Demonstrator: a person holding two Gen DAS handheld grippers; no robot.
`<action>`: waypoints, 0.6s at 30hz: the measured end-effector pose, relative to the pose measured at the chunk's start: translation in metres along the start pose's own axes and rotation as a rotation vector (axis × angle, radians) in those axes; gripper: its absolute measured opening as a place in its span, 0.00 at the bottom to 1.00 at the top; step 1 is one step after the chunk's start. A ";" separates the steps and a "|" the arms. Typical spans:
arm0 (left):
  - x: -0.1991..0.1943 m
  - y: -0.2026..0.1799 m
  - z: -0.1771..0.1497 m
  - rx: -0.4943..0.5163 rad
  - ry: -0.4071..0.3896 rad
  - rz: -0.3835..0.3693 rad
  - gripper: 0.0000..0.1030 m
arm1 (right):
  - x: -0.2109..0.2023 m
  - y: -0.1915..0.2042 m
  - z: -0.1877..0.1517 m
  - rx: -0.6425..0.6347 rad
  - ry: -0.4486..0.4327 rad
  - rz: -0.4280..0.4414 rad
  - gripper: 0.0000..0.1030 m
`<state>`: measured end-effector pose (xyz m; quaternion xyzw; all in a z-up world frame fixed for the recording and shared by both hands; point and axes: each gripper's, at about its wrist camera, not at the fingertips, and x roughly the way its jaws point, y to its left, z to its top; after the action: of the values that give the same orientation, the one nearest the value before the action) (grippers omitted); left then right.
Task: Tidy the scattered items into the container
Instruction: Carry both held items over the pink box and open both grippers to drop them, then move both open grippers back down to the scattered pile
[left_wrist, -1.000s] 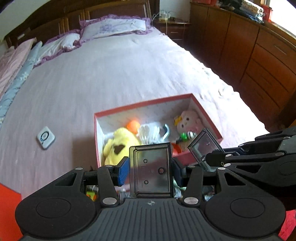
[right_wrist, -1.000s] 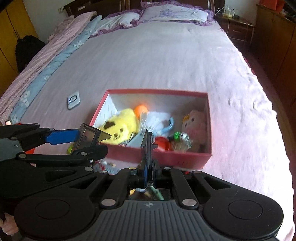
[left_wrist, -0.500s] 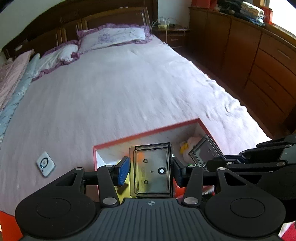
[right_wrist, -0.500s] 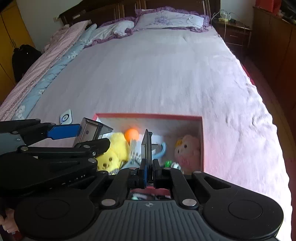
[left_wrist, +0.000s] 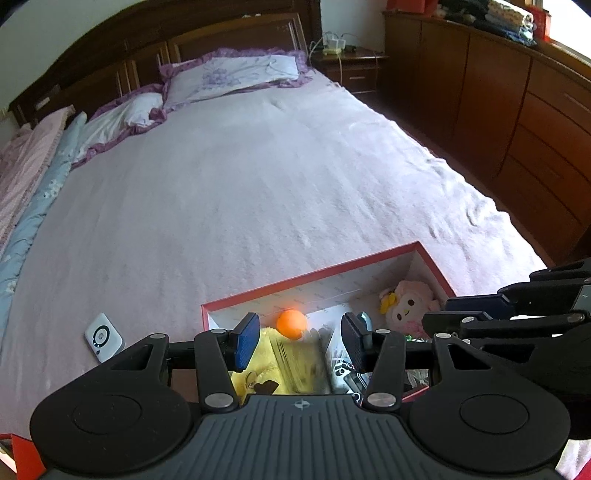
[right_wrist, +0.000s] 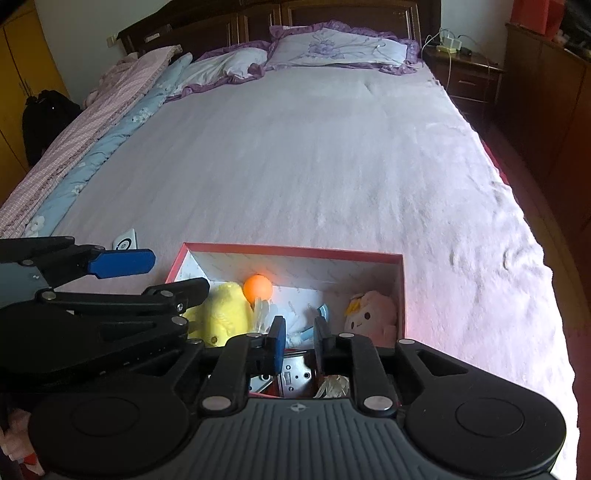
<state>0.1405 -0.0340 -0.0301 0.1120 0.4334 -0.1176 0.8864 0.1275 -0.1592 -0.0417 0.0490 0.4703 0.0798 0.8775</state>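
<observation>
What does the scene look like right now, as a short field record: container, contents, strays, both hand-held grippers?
container: red-rimmed open cardboard box on the pale pink bedspread
contents: yellow plush toy, orange ball, pink plush doll, other small items
stray: white rounded-square device, on the bedspread beside the box
left hand-held gripper: open, over the box, nothing between the pads
right hand-held gripper: jaws opening, over the box, nothing gripped
</observation>
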 end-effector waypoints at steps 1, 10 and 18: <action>0.000 0.000 0.000 0.000 0.000 0.001 0.49 | -0.001 0.000 -0.001 0.002 0.001 -0.001 0.18; -0.010 -0.001 -0.012 -0.010 0.014 0.007 0.60 | -0.016 -0.010 -0.019 0.022 0.005 -0.035 0.26; -0.030 -0.009 -0.045 -0.017 0.063 0.012 0.66 | -0.033 -0.026 -0.055 0.041 0.044 -0.052 0.36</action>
<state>0.0868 -0.0252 -0.0343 0.1107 0.4614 -0.1050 0.8740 0.0658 -0.1904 -0.0492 0.0528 0.4923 0.0482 0.8675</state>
